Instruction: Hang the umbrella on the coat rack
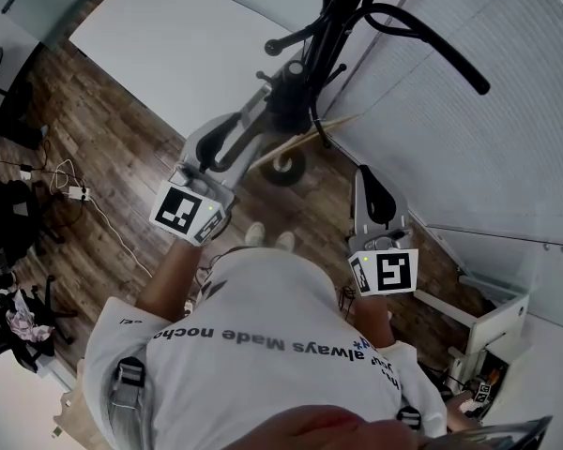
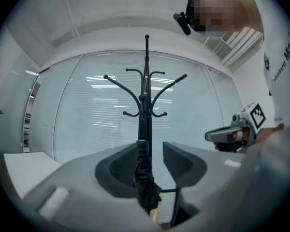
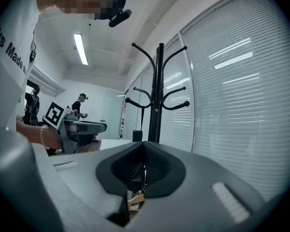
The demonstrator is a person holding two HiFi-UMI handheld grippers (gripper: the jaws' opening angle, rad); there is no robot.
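step: taking hold of umbrella (image 2: pixel 143 178) | left gripper (image 2: pixel 152 151) jaws half apart, umbrella upright between them against left jaw, gap to right jaw | right gripper (image 3: pixel 144 149) jaws together, empty | coat rack (image 2: pixel 146 95) at 12 o'clock, just behind | next, probably: clamp, lift to an upper arm

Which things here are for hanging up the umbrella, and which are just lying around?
For the job: umbrella, coat rack, left gripper, right gripper.
Lying about: cable, table.
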